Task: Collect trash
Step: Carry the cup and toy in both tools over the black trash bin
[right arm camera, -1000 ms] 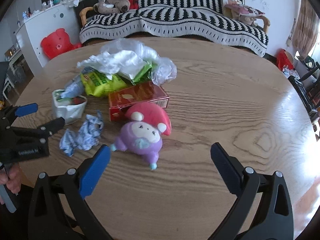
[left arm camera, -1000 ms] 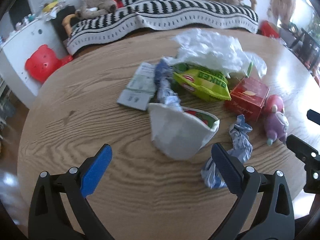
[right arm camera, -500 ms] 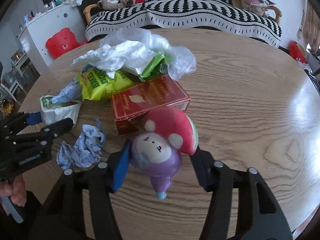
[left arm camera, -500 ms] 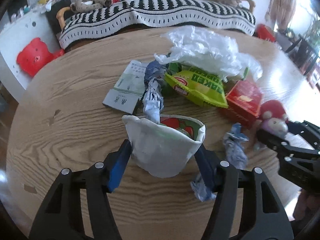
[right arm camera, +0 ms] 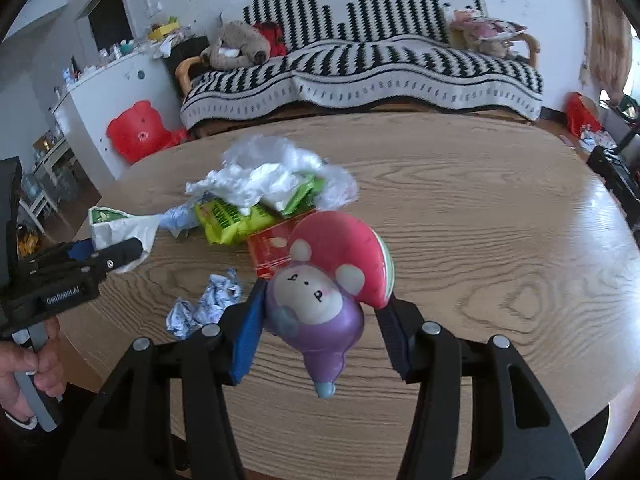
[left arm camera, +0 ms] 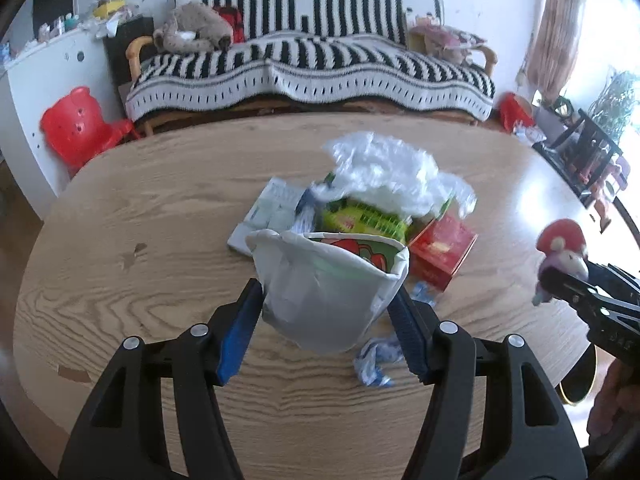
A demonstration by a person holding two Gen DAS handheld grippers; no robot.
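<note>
A white paper cup (left arm camera: 324,304) is clamped between the blue pads of the left gripper (left arm camera: 326,320) and held above the oval wooden table (left arm camera: 160,216); a purple mushroom toy (right arm camera: 320,300) is gripped by the right gripper (right arm camera: 320,320). On the table are seen a white plastic bag (left arm camera: 384,172), a green wrapper (right arm camera: 228,220), a red box (left arm camera: 440,248) and crumpled blue paper (right arm camera: 204,304). Behind it a black-and-white striped sofa (left arm camera: 312,68) and a red bear stool (left arm camera: 76,128) are set against the wall.

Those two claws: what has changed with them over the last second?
Both closed and lifted: the left claw now grips the white paper cup, the right claw the mushroom toy, both off the table. The wrapper pile and crumpled blue paper stayed put.
</note>
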